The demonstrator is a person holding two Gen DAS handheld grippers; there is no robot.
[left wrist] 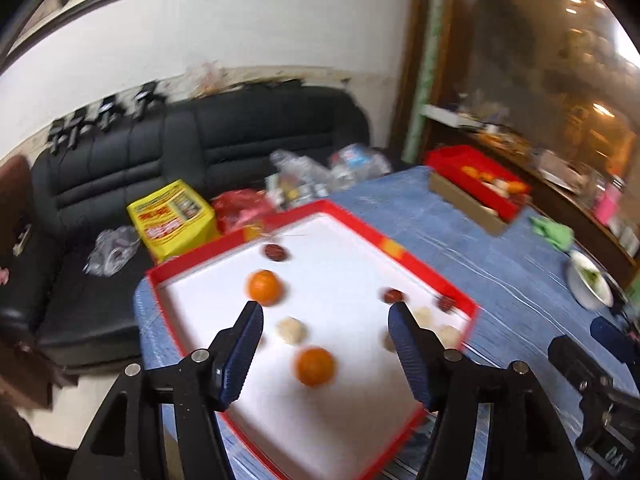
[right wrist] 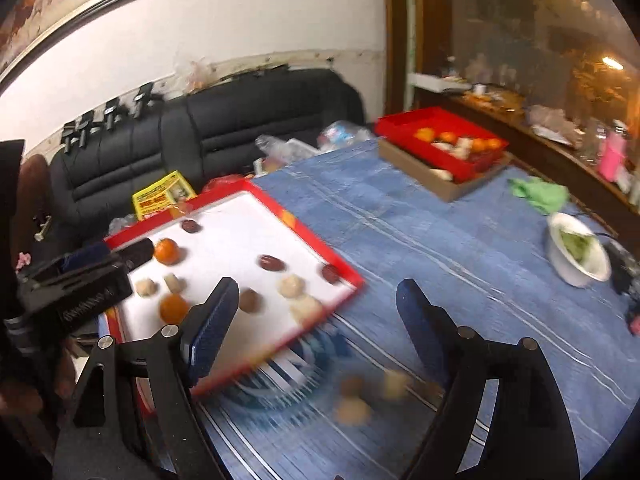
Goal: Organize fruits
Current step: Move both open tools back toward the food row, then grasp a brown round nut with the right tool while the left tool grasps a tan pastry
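The fruits sit loose on the white floor of the red-rimmed tray (left wrist: pixel 404 255): two oranges (left wrist: pixel 265 287), several dark red dates (left wrist: pixel 275 252) and pale round pieces (left wrist: pixel 292 330), scattered and mostly well apart from one another. A few more small pale and brown pieces (right wrist: pixel 352 410) lie off the tray on the cloth, just beside its near corner, too blurred to identify.

Your left gripper (left wrist: pixel 326 310) hangs above the tray's near half with its jaws wide and nothing between them. Your right gripper (right wrist: pixel 316 288) stands wide as well, empty, over the tray's right edge and the cloth beyond it.

Risks, as judged from this position: round fruit on a smooth tray floor rolls readily, so a finger that brushes an orange could send it into its neighbours or against the rim. The tray overhangs or sits at the table corner nearest the sofa; downward pressure there could tip it. Both views are smeared, so a grasp attempted at this pace is likely to miss or pinch off-centre. The pieces on the cloth could be knocked off the table.

The tray rests on a blue striped tablecloth (right wrist: pixel 400 220). Beyond the tray, at the table's far corner, stands a red box (right wrist: pixel 404 130) of fruit on a cardboard lid. To the tray's right lie a green cloth (right wrist: pixel 540 194) and a white bowl (right wrist: pixel 560 260). Behind the tray are a black sofa (left wrist: pixel 240 132) carrying a yellow package (left wrist: pixel 172 216) and plastic bags.
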